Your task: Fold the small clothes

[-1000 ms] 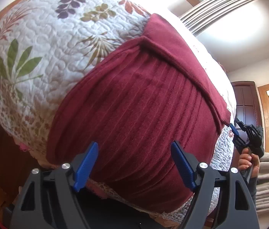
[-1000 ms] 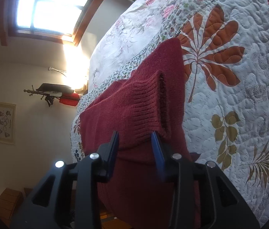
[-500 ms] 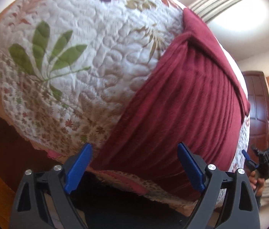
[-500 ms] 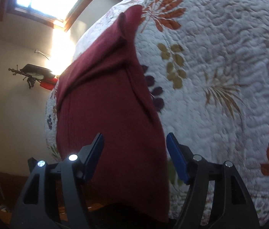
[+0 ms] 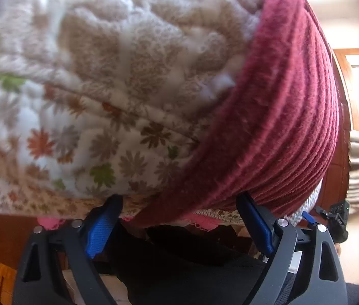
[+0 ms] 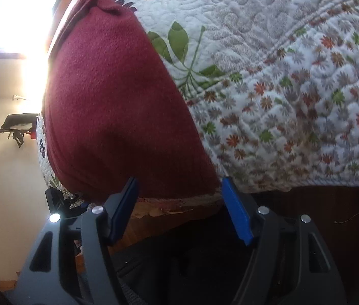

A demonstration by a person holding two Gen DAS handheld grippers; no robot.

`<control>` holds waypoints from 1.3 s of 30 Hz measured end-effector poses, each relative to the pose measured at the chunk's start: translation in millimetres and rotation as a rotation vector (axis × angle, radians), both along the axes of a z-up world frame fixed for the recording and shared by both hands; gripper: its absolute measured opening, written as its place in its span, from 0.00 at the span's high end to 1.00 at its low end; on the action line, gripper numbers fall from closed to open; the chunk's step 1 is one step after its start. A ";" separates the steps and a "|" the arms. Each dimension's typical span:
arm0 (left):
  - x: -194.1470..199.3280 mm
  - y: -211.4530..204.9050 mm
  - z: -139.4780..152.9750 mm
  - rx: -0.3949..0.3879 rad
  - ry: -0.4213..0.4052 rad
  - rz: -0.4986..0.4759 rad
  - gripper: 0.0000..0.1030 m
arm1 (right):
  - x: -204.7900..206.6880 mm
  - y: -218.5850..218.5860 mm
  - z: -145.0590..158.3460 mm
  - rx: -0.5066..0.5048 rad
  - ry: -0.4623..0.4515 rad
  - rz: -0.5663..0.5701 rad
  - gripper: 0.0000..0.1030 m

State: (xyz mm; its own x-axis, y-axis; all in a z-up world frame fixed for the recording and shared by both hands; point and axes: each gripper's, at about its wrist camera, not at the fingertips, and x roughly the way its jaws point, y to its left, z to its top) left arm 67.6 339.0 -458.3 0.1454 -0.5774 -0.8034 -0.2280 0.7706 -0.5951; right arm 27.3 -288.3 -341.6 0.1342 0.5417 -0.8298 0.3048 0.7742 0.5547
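Note:
A dark red ribbed knit garment [image 5: 276,117] lies flat on the floral quilt [image 5: 98,81], its near hem at the bed's edge. My left gripper [image 5: 179,226] is open right at the hem's left corner, jaws wide apart with the cloth edge between them. In the right wrist view the same garment [image 6: 118,106] fills the left half, and my right gripper [image 6: 182,208] is open at the hem's right corner. The other gripper [image 6: 62,203] shows at the lower left there, and in the left wrist view the right one [image 5: 334,216] shows at the far right.
The quilt [image 6: 281,101] drapes over the bed's edge. Below it are a pink fringe [image 5: 202,222] and dark wood. A bright window [image 6: 14,12] and a wall hook rack [image 6: 14,127] are at the left; a wooden door frame [image 5: 349,89] stands at the right.
Both grippers have dropped down and in toward the bed's edge, closing on the garment's near hem corners. The right gripper, shut on a sleeve cuff a second ago, has let it go.

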 end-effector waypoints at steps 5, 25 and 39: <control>6.9 7.5 -3.1 -0.069 0.002 -0.021 0.27 | -11.2 9.2 1.6 -0.009 0.003 -0.015 0.34; -15.8 -26.2 11.8 -0.229 0.018 -0.076 0.93 | -13.3 26.6 -1.3 0.012 -0.017 -0.051 0.34; -33.4 -3.2 136.3 -0.604 -0.130 0.122 0.93 | -49.7 -16.6 -64.3 0.296 0.027 -0.341 0.27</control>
State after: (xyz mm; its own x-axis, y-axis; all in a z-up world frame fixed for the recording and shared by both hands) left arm 34.2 335.8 -322.0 0.3133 -0.8969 -0.3121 -0.1898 0.2628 -0.9460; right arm -22.4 -304.9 -405.9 0.3266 0.6846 -0.6516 0.5325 0.4363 0.7253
